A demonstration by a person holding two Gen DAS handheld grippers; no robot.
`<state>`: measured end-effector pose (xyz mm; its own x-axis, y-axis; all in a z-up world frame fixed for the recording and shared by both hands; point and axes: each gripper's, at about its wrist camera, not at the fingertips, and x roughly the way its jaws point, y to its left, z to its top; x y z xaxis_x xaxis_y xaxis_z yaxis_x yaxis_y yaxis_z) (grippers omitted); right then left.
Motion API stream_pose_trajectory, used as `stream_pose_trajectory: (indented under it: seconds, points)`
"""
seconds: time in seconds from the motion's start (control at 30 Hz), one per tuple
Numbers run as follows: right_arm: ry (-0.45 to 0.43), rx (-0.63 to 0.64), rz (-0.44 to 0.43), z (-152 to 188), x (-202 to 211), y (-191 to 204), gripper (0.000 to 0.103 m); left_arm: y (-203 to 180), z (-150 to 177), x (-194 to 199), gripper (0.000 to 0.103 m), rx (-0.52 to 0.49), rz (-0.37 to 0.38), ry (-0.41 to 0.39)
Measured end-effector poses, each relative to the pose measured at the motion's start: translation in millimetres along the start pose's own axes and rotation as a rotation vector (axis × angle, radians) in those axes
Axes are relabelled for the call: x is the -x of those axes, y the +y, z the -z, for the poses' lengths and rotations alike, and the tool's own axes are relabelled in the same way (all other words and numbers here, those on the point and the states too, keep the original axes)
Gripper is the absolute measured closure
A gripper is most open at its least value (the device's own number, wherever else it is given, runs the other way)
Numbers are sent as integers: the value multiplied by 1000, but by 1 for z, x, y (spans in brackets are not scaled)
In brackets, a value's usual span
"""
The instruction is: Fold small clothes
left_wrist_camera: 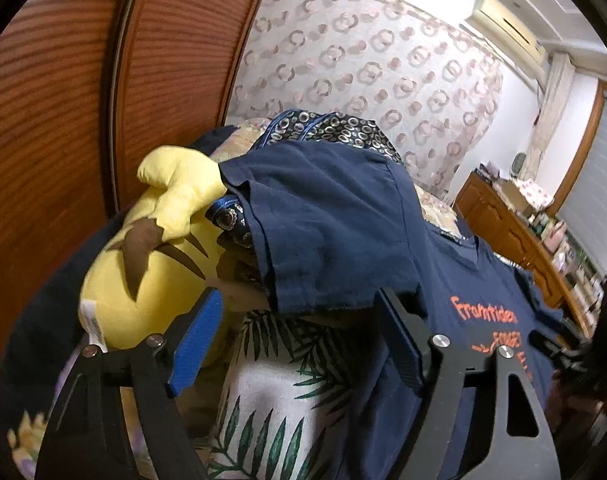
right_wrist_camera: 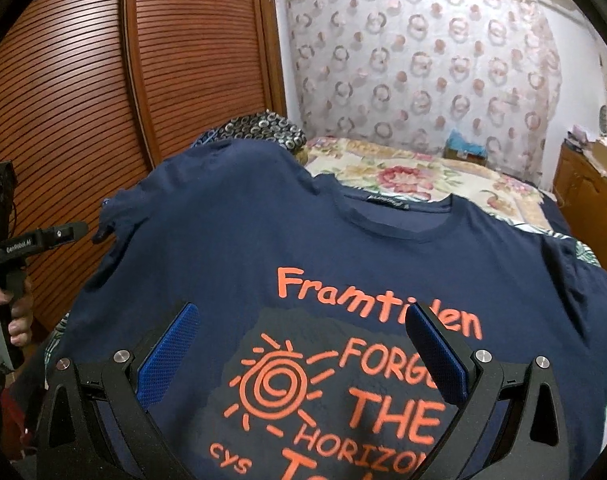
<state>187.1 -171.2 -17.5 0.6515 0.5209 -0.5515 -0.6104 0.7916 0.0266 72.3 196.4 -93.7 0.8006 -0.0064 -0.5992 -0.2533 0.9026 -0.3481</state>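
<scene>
T-shirt (right_wrist_camera: 231, 248) spread flat, beneath open right hand-held gripper (right_wrist_camera: 303, 356)

Left wrist cam sits low and close behind its own fingers (left_wrist_camera: 207, 344), tilted, facing the navy T-shirt's (left_wrist_camera: 335, 216) sleeve and a yellow plush toy (left_wrist_camera: 151, 272). Right wrist cam looks down over the shirt front (right_wrist_camera: 303, 240) — nearer the print. Both share the shirt, wooden wardrobe (left_wrist_camera: 63, 120) and patterned curtain (right_wrist_camera: 423, 72).

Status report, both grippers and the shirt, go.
Left gripper open at the sleeve, gripping nothing. Right gripper open over the print, empty. Navy T-shirt spread face up, unfolded. Yellow plush toy crowds the sleeve.
</scene>
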Motion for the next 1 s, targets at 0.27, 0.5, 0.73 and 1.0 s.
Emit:
stream_pose_trajectory:
  seconds: [0.27, 0.5, 0.73, 1.0]
  points:
    - [39, 7, -34, -18, -26, -5, 0, 17, 2, -21, 52, 168, 101, 72]
    - [50, -5, -47, -16, -33, -10, 0, 11, -1, -14, 95, 136, 87, 53]
    - [49, -16, -50, -12, -33, -10, 0, -6, -12, 3, 101, 57, 74, 10]
    - [27, -40, -30, -10, -22, -20, 0, -76, -58, -9, 102, -125, 162, -17]
